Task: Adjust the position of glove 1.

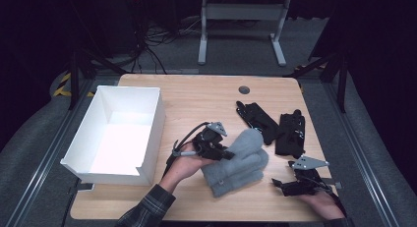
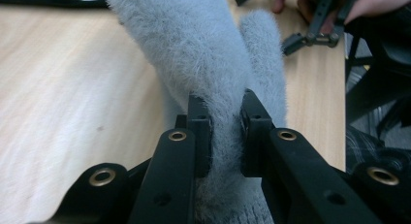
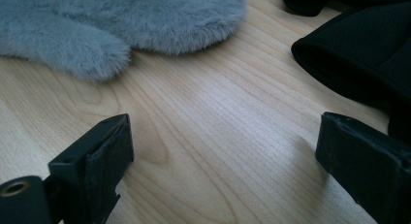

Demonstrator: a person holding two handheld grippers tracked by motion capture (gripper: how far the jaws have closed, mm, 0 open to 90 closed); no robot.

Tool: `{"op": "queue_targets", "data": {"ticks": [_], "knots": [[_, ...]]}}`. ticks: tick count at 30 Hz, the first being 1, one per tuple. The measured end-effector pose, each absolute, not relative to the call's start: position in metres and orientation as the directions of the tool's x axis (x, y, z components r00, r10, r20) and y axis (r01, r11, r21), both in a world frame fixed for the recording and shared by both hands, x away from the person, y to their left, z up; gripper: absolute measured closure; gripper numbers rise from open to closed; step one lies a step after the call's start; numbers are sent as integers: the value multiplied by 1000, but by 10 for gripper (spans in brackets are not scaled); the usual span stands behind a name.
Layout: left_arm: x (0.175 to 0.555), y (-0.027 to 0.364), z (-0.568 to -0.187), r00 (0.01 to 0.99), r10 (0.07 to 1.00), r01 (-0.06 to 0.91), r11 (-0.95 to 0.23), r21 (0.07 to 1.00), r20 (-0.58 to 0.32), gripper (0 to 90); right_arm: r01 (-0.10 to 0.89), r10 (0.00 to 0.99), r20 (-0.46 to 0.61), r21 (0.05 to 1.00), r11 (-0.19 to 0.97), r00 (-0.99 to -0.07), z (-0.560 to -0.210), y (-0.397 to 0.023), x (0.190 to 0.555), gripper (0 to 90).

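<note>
Item: grey fuzzy mitten [image 2: 213, 64], pinched between the narrow jaws of my left gripper [image 2: 224, 118], its body stretching ahead of them over the wooden table [image 2: 72, 88]. My right gripper [image 3: 223, 151]: jaws wide, nothing between; black gloves [image 3: 358, 54] beyond its right jaw.

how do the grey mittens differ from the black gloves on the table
The grey mittens are fluffy and pale; the black gloves look smooth and dark. The mittens lie stacked together near the table's front, while the gloves lie side by side farther back to the right. The left gripper is clamped on a mitten; no gripper touches the gloves. Both are pairs lying on the wooden table.
</note>
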State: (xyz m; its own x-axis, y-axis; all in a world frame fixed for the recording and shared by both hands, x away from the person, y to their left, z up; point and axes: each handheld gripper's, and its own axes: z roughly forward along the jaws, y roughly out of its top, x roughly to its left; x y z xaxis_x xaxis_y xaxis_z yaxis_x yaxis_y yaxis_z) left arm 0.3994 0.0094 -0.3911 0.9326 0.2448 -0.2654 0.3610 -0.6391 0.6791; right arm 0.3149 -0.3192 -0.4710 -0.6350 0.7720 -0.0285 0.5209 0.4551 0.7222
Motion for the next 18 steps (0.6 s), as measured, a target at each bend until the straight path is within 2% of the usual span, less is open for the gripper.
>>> {"op": "queue_targets", "data": {"ticks": [8, 18], "knots": [[395, -8, -402, 938, 193, 341, -670, 659, -289, 797, 521, 772, -29, 722, 455, -635, -471, -319, 315, 69], [395, -20, -421, 940, 205, 334, -705, 626, -271, 786, 521, 771, -28, 722, 456, -636, -471, -319, 315, 69]]}}
